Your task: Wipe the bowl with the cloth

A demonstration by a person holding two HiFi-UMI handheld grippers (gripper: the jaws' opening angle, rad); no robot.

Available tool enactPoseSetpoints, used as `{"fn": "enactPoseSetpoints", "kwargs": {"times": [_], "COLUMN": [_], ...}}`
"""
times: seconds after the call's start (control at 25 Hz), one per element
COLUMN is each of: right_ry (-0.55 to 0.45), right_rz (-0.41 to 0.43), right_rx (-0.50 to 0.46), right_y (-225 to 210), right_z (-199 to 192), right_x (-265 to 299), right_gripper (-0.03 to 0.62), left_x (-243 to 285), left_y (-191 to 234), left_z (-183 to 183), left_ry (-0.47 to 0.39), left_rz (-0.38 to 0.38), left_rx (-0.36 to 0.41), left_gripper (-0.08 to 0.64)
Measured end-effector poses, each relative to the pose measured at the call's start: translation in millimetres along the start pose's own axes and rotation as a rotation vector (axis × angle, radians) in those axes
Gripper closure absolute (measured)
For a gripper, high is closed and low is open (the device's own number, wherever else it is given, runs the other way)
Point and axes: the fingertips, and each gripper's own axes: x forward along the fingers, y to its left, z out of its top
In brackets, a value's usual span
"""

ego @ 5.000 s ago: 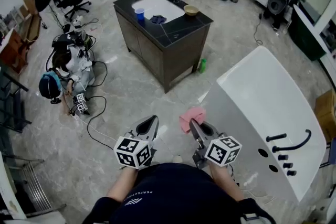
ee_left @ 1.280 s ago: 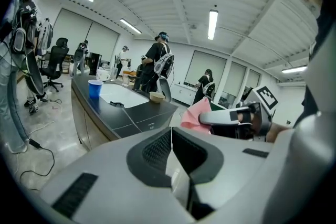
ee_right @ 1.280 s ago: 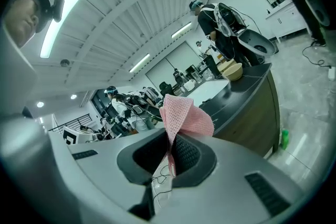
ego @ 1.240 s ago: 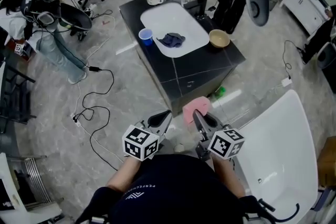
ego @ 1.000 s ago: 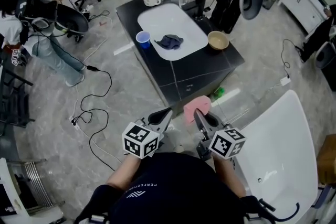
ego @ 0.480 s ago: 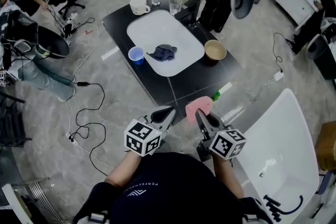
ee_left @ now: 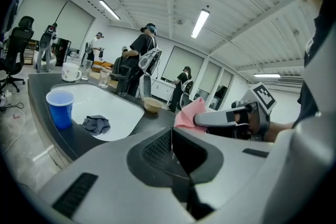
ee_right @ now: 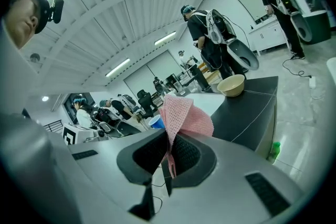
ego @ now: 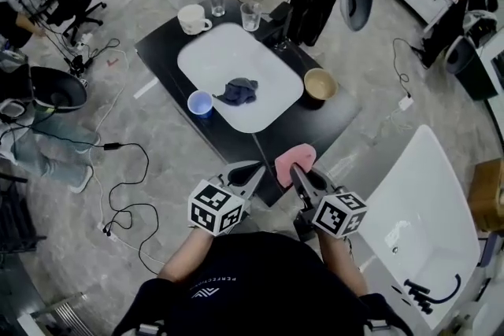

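I'm on the approach: my right claw [ee_right: 169,153] grips the pink mesh cloth [ee_right: 184,113] by a corner, my left claw [ee_left: 172,140] is closed on nothing, and the tan round bowl [ego: 320,83] sits on the black counter [ego: 309,122], well ahead. Next I'd step in and press the cloth into the bowl. The head view shows that gap; the right claw view shows the pinch itself.

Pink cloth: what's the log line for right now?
left tongs shut, empty | right tongs shut on pink cloth | bowl on black counter, untouched
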Motion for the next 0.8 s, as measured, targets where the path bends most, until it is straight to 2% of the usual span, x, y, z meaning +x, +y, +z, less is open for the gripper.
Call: {"fn": "enactPoseSetpoints", "kwargs": {"times": [0.32,0.52,0.64,0.8], "right_ry": [-0.016,-0.010,-0.020,-0.041], "right_rz": [-0.090,-0.137,-0.147,-0.144], "right_rx": [0.016,0.024,0.029,0.029], "right_y": [7,-6,-15,-31], "right_z": [1,0,7,20], "right_x": [16,16,17,16], "right_gripper": [0.549,0.549,0.549,0.549], "left_x": [3,12,19,30], "left_y": [26,22,21,14], "left_z": [4,13,17,31], "left_ry": [0.031,-0.004,-0.002,-0.018], "left_rz": [-0.088,-0.145,-0.155,-0.177], "left_rx": [0.015,0.057,0.094,0.101], "left_gripper": [0.549,0.549,0.549,0.549]}}
